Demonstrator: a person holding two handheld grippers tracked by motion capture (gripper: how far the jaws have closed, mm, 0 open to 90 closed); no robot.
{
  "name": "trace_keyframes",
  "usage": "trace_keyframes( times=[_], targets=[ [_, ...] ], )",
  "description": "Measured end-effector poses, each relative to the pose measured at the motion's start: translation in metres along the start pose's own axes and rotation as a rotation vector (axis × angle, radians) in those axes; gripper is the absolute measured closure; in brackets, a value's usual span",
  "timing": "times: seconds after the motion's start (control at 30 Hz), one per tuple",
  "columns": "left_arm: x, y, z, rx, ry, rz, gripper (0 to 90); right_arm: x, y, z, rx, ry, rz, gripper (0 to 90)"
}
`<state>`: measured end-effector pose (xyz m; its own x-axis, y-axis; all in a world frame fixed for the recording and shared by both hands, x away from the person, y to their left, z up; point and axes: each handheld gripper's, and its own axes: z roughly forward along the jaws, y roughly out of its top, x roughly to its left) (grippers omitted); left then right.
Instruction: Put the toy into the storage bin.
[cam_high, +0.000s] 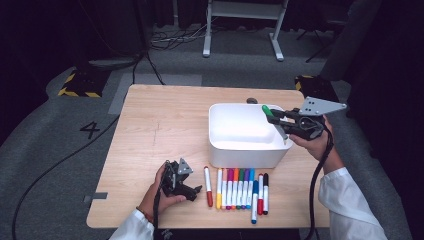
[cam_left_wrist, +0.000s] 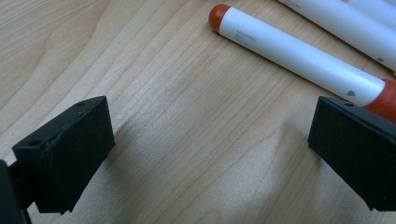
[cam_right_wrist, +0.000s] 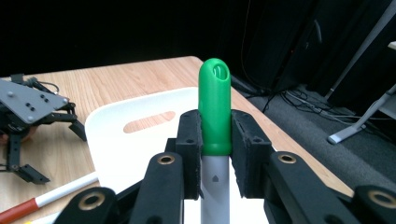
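A white bin (cam_high: 243, 135) is set on a wooden table (cam_high: 165, 125), right of centre. A green-capped marker (cam_high: 273, 118) is clamped in the right gripper (cam_high: 278, 116) and held tilted over the bin's right rim, cap end up and toward the left. A row of markers (cam_high: 241, 189) is laid out just in front of the bin; a red-capped marker (cam_high: 208, 186) is set slightly apart at its left. The left gripper (cam_high: 196, 192) is rested low on the table, just left of that marker.

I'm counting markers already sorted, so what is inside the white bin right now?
The white bin looks bare inside; the green-capped marker is held above its rim by the right gripper. The floor by the near wall is hidden.
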<state>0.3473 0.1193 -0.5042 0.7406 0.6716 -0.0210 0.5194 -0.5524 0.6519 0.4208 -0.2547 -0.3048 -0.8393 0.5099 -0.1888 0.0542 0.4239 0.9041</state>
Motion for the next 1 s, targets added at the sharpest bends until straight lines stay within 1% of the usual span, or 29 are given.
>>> trace_keyframes(
  times=[0.1, 0.13, 0.2, 0.23, 0.27, 0.33, 0.43, 0.47, 0.53, 0.57, 0.6, 0.67, 0.7, 0.77, 0.8, 0.83, 0.87, 0.9, 0.93, 0.97, 1.0],
  targets=[
    [0.000, 0.000, 0.000, 0.002, 0.002, -0.001, 0.4, 0.001, -0.001, 0.009, 0.020, 0.019, -0.002, 74.4],
    [0.000, 0.000, 0.000, 0.003, 0.002, -0.001, 0.4, 0.002, -0.002, 0.015, 0.036, 0.044, -0.008, 74.4],
    [0.000, 0.000, 0.000, 0.002, 0.002, -0.001, 0.4, 0.003, -0.002, 0.018, 0.043, 0.050, -0.015, 74.4],
    [0.000, 0.000, 0.000, 0.001, 0.001, 0.001, 0.4, 0.007, -0.004, 0.024, 0.070, 0.071, -0.025, 74.4],
    [0.000, 0.000, 0.000, 0.003, 0.002, -0.001, 0.4, 0.007, -0.004, 0.024, 0.070, 0.071, -0.025, 74.4],
    [0.000, 0.000, 0.000, 0.003, 0.002, -0.001, 0.4, 0.010, -0.006, 0.030, 0.099, 0.092, -0.040, 74.4],
    [0.000, 0.000, 0.000, 0.003, 0.002, 0.000, 0.4, 0.016, -0.013, 0.041, 0.157, 0.142, -0.039, 74.4],
    [0.000, 0.000, 0.000, 0.003, 0.002, 0.000, 0.4, 0.016, -0.013, 0.041, 0.157, 0.142, -0.039, 74.4],
    [0.000, 0.000, 0.000, 0.002, 0.001, 0.001, 0.4, 0.019, -0.018, 0.047, 0.204, 0.154, -0.052, 74.3],
    [0.000, 0.000, 0.000, 0.001, 0.001, 0.001, 0.4, 0.020, -0.021, 0.052, 0.243, 0.163, -0.054, 74.3],
    [0.000, 0.000, 0.000, 0.001, 0.001, 0.001, 0.4, 0.020, -0.021, 0.052, 0.243, 0.163, -0.054, 74.3],
    [0.000, 0.000, 0.000, 0.003, 0.002, -0.001, 0.4, 0.022, -0.024, 0.055, 0.290, 0.181, -0.062, 74.3],
    [0.000, 0.000, 0.000, 0.003, 0.002, -0.001, 0.4, 0.022, -0.024, 0.055, 0.290, 0.181, -0.062, 74.3],
    [0.000, 0.000, 0.000, 0.001, 0.001, 0.001, 0.4, 0.022, -0.025, 0.058, 0.321, 0.192, -0.061, 74.3],
    [0.000, 0.000, 0.000, 0.001, 0.001, 0.001, 0.3, 0.023, -0.027, 0.062, 0.370, 0.194, -0.069, 74.2],
    [0.000, 0.000, 0.000, 0.001, 0.001, 0.001, 0.3, 0.023, -0.027, 0.062, 0.370, 0.194, -0.069, 74.2],
    [0.000, 0.000, 0.000, 0.001, 0.001, 0.001, 0.4, 0.023, -0.028, 0.066, 0.400, 0.195, -0.071, 74.2],
    [0.000, 0.000, 0.000, 0.001, 0.000, 0.001, 0.4, 0.023, -0.028, 0.066, 0.400, 0.195, -0.071, 74.2],
    [0.000, 0.000, 0.000, 0.001, 0.000, 0.001, 0.4, 0.024, -0.028, 0.069, 0.428, 0.193, -0.076, 74.2],
    [0.000, 0.000, 0.000, 0.001, 0.001, 0.001, 0.4, 0.025, -0.028, 0.071, 0.440, 0.199, -0.079, 74.1],
    [0.000, 0.000, 0.000, 0.001, 0.001, 0.001, 0.4, 0.025, -0.028, 0.071, 0.440, 0.199, -0.079, 74.1]
  ],
)
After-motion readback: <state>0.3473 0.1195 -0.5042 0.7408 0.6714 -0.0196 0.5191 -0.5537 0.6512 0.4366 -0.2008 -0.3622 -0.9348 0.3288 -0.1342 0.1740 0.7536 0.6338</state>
